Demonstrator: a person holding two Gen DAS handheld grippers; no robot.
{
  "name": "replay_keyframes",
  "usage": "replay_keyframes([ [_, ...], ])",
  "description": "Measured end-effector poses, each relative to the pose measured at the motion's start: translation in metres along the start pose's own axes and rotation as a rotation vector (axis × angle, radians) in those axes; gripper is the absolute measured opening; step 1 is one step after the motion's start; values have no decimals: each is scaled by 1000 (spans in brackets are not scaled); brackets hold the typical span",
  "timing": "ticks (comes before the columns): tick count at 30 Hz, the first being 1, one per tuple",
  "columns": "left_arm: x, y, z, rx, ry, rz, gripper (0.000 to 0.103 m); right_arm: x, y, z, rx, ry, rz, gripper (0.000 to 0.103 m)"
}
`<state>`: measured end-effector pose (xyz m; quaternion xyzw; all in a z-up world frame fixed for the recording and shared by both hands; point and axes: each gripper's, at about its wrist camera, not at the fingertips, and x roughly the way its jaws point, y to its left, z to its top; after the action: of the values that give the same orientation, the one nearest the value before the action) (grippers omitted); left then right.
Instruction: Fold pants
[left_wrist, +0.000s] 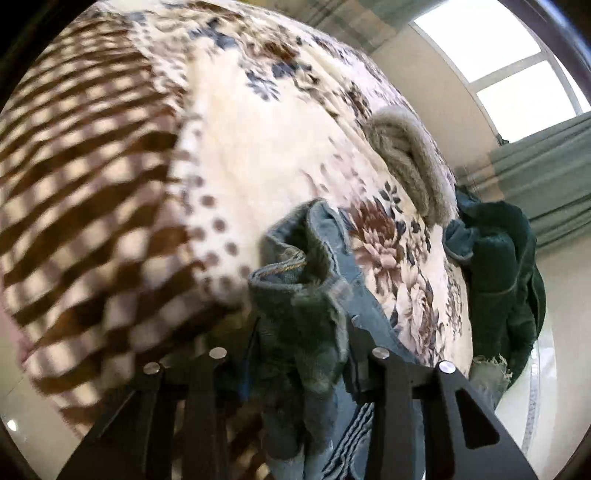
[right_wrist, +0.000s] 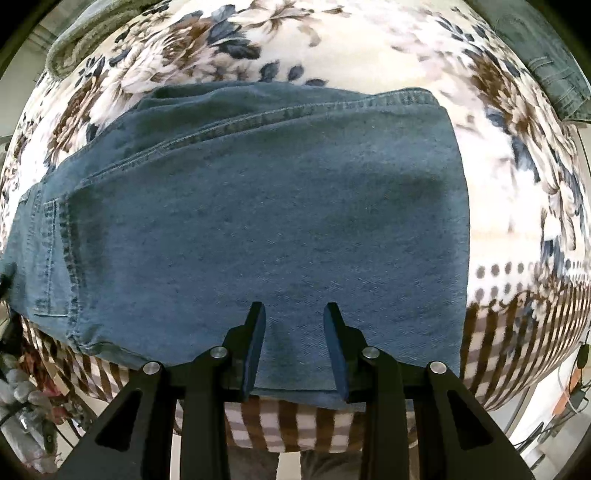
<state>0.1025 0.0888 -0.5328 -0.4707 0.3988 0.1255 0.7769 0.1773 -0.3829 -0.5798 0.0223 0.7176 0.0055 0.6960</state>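
Blue denim pants (right_wrist: 258, 206) lie folded flat on a floral blanket (right_wrist: 369, 48), waistband and a back pocket toward the left. My right gripper (right_wrist: 294, 314) is open just above the near edge of the denim, fingers apart with nothing between them. In the left wrist view my left gripper (left_wrist: 306, 332) is shut on a bunched end of the pants (left_wrist: 299, 295), which rises crumpled between the fingers and hides their tips.
The blanket's brown checked border (left_wrist: 92, 206) hangs over the bed edge. A grey rolled cloth (left_wrist: 410, 162) and a dark green garment (left_wrist: 498, 266) lie on the bed's far side. Another denim item (right_wrist: 546, 62) sits at the upper right. A window (left_wrist: 509, 74) and curtains are behind.
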Motion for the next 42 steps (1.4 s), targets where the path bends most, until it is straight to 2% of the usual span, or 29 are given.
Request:
replay_keyframes([
  [3,31,18,15,-95,71,-1,36,7,0,0,0,19,-9,35],
  [4,37,21,19,-116,77,-14,36,10,1,1,1,29,-17,39],
  [5,40,20,23,-115,77,-23,36,13,2,1,4,43,-23,46],
  [7,34,9,26,-67,39,-25,29,17,1,6,10,62,-26,80],
  [8,30,-1,25,-37,23,-36,23,17,1,8,16,58,-24,87],
  [9,22,-12,23,0,4,-43,21,15,0,11,20,48,-23,91],
  [12,-2,-47,10,83,-24,-104,20,11,-3,16,12,30,-25,91],
  [15,-30,-87,-11,123,-12,-194,20,5,-13,16,31,20,-15,91],
  [17,-47,-116,-31,134,24,-265,20,-2,-28,14,60,8,-3,91],
  [21,-53,-177,-78,197,120,-368,19,-17,-61,6,123,-23,16,91],
  [25,-18,-234,-140,280,264,-422,19,-35,-113,-4,216,-55,-8,91],
  [28,28,-263,-193,335,382,-405,19,-37,-153,-16,277,-64,-28,91],
  [32,82,-282,-245,421,504,-348,19,-36,-208,-29,363,-65,-61,91],
  [34,104,-292,-265,487,569,-266,20,-36,-227,-36,394,-64,-62,91],
  [36,122,-301,-283,599,636,-115,21,-35,-246,-39,430,-70,-45,91],
  [37,126,-306,-288,664,655,-56,23,-36,-255,-42,440,-75,-34,91],
  [38,124,-310,-290,689,657,-44,26,-38,-262,-42,451,-85,-16,91],
  [40,116,-312,-286,689,658,-60,44,-44,-279,-47,463,-116,17,91],
  [42,105,-314,-282,672,664,-94,85,-48,-291,-47,467,-143,68,91],
])
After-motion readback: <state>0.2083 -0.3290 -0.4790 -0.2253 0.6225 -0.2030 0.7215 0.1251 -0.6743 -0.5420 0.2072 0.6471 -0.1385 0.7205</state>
